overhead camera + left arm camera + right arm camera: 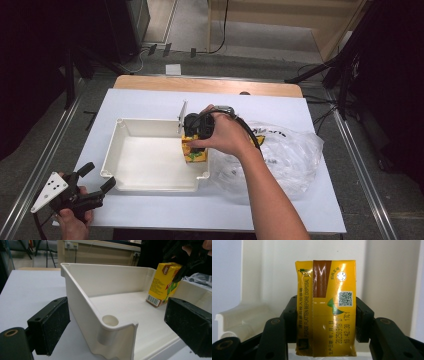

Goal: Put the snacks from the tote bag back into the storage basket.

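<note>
Yellow juice carton [326, 308]: we judge it light, crushable, slick; right hand-held gripper [325, 322] clamps its narrow sides; left hand-held gripper [117, 327] gapes, holding nothing.

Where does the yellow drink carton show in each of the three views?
High view: yellow drink carton at the white tray's right end, under the right gripper.
Left gripper view: upper right, standing tilted in the tray's far corner.
Right gripper view: centre, clamped between the black jaws.
Shared landmark: the white tray.
</note>
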A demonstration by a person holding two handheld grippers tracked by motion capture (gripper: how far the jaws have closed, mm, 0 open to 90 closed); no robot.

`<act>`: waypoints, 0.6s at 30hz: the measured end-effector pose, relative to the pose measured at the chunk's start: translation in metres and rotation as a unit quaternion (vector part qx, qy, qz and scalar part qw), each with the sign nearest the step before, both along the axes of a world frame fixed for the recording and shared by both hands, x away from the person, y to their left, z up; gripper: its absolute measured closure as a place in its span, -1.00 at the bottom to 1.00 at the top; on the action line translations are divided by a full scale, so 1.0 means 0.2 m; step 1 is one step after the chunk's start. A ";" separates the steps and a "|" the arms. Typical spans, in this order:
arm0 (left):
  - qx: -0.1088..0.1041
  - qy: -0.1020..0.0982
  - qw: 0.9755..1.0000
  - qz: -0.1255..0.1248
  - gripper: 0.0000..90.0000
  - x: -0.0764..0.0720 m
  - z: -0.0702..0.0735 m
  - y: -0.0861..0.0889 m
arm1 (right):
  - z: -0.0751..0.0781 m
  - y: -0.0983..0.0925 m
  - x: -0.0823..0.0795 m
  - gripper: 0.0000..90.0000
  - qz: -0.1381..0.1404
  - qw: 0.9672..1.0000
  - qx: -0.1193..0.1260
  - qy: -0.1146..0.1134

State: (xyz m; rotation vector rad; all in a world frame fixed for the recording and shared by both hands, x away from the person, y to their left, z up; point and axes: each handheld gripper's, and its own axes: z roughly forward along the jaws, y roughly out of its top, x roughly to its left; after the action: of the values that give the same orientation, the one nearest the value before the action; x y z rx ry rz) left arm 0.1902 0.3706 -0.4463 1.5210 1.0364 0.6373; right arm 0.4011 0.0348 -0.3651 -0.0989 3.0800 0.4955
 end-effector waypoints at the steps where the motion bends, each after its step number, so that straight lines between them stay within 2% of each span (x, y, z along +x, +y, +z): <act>1: 0.000 0.000 1.000 0.000 -0.84 0.00 0.00 0.00 | 0.00 0.00 0.00 0.15 -0.001 1.000 0.000 0.002; 5: 0.000 0.000 1.000 0.001 -0.84 0.00 0.00 0.00 | -0.02 0.00 0.00 0.15 0.003 1.000 0.000 -0.001; 10: -0.001 0.000 1.000 0.002 -0.84 0.00 0.00 0.00 | -0.02 -0.02 0.00 0.12 0.000 1.000 -0.011 0.006; 13: -0.001 0.000 1.000 0.002 -0.84 0.00 0.00 0.00 | 0.00 -0.03 0.01 0.04 -0.001 1.000 -0.004 0.024; 15: -0.001 0.000 1.000 0.002 -0.84 0.00 0.00 0.00 | 0.01 -0.04 0.01 -0.04 -0.002 1.000 -0.001 0.016; 18: 0.000 0.000 1.000 0.001 -0.84 0.00 0.00 0.00 | 0.03 -0.06 0.01 -0.12 -0.008 1.000 0.004 0.017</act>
State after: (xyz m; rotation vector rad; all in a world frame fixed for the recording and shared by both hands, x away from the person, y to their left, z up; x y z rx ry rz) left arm 0.1903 0.3704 -0.4463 1.5209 1.0386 0.6382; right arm 0.4029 0.0225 -0.3589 -0.0652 3.1096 0.5137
